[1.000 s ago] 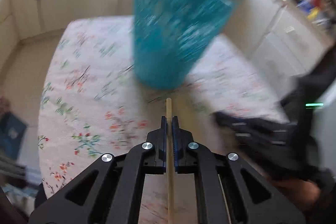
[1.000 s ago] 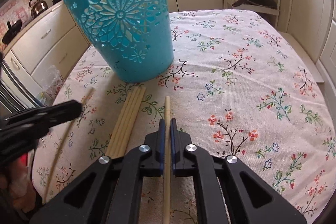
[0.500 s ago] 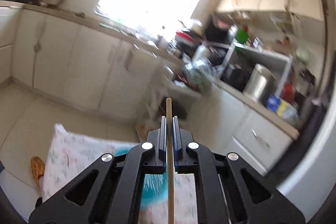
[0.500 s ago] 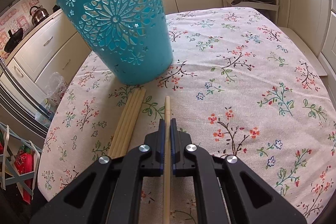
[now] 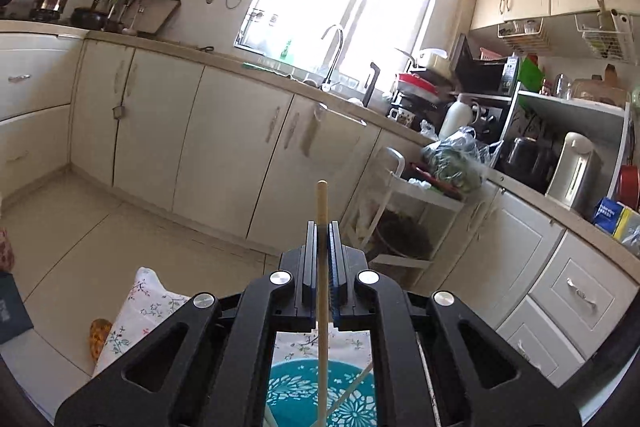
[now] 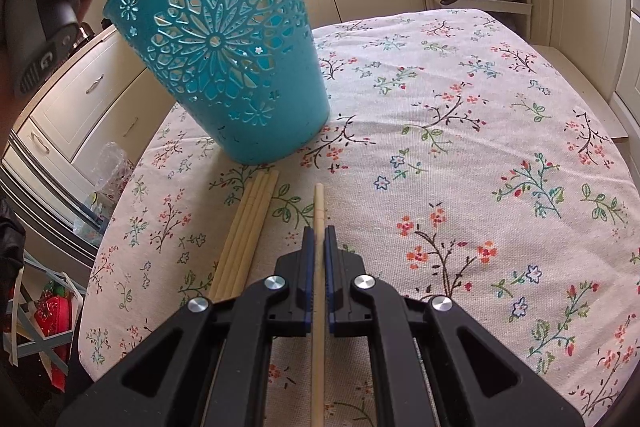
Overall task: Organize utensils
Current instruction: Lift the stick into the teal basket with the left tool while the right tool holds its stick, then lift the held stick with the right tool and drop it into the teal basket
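Observation:
My left gripper (image 5: 321, 227) is shut on a wooden chopstick (image 5: 322, 203) and holds it upright above the teal cut-out basket (image 5: 352, 403), whose inside shows below the jaws with another chopstick (image 5: 352, 385) leaning in it. In the right wrist view the same basket (image 6: 224, 67) stands on the flowered tablecloth (image 6: 460, 131). My right gripper (image 6: 319, 231) is shut on a second chopstick (image 6: 319, 203), low over the cloth just in front of the basket. A bundle of several chopsticks (image 6: 248, 227) lies on the cloth to its left.
The hand with the left gripper's handle (image 6: 44, 27) is high at the left of the basket. Kitchen cabinets (image 5: 224, 147), a sink tap (image 5: 334, 55) and a white trolley (image 5: 404, 203) stand beyond the table. The table edge (image 6: 116, 227) drops off to the left.
My left gripper has swung up from the table with its chopstick and now stands over the basket's opening. My right gripper has stayed put, holding its chopstick.

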